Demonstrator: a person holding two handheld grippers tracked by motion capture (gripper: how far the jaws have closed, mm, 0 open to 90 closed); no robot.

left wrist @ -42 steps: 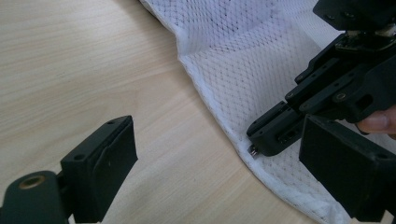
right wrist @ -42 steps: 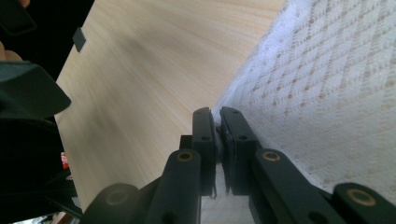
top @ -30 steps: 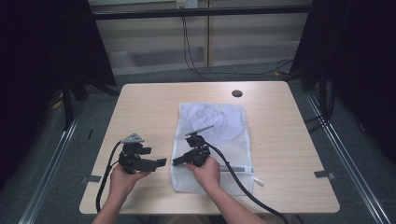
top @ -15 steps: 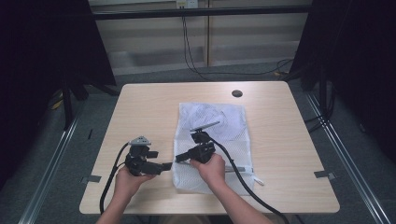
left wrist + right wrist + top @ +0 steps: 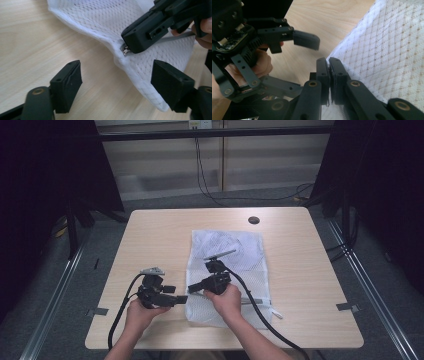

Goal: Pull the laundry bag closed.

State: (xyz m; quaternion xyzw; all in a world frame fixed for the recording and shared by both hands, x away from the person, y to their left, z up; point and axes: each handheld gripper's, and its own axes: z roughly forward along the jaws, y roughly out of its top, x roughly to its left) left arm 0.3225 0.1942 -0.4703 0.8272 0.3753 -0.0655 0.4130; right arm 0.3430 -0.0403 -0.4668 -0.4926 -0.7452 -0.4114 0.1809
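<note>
Changes since the earlier pictures:

- Left tongs [image 5: 181,298]: a second ago held further left on the bench [image 5: 150,240], well apart from the white mesh bag [image 5: 240,250]. Now shifted right; tips just beside the bag's near left edge. In the left gripper view its jaws stand wide apart, either side of the bag's corner.
- Right tongs [image 5: 193,289]: drawn slightly toward the person, along the bag's left edge. Jaws pressed together at the bag's hem beside a small metal zip pull [image 5: 125,51].
- Gap between the two tongs: narrowed; tips now near each other.
</note>
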